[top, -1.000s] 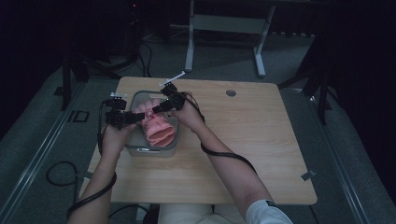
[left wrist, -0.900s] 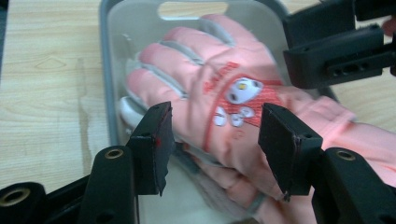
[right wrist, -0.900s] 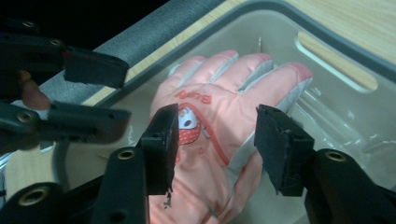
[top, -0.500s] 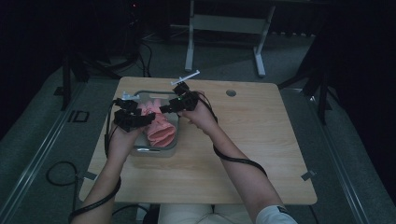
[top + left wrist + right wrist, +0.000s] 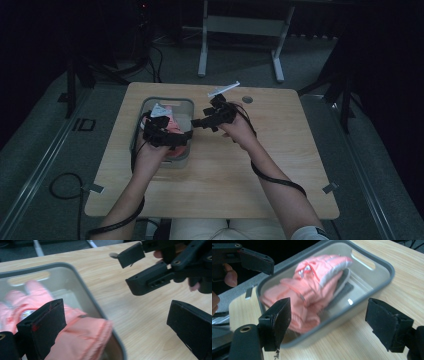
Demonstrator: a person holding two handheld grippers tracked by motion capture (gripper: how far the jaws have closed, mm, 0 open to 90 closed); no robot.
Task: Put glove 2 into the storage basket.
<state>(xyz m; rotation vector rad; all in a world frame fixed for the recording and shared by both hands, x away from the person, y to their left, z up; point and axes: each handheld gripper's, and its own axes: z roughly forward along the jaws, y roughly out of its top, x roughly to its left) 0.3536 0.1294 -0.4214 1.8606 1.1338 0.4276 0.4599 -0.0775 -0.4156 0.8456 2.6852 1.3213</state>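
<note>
A grey plastic bin (image 5: pixel 167 101) stands on the left half of the wooden table and holds pink padded gloves (image 5: pixel 173 123). In the right gripper view the gloves (image 5: pixel 312 290) lie piled inside the bin (image 5: pixel 372 292), one with a grey cuff. My left gripper (image 5: pixel 167 136) hovers over the bin's near end, jaws wide apart and empty. In its own view, the left gripper (image 5: pixel 117 327) straddles the bin rim (image 5: pixel 100 312) with a glove (image 5: pixel 82 340) under its left jaw. My right gripper (image 5: pixel 202 121) hangs open just right of the bin, pointing at it, and nothing sits between the jaws of the right gripper (image 5: pixel 332 325).
A white strip (image 5: pixel 223 89) lies near the table's far edge, beside a round grommet (image 5: pixel 247 99). Bare wood (image 5: pixel 280 165) spreads right of the bin. A metal stand (image 5: pixel 240 30) and cables are on the floor beyond the table.
The gloves, bunched up between both grippers a second ago, now lie in the bin. The right gripper has drawn out to the right of the bin, and the left has shifted nearer.
</note>
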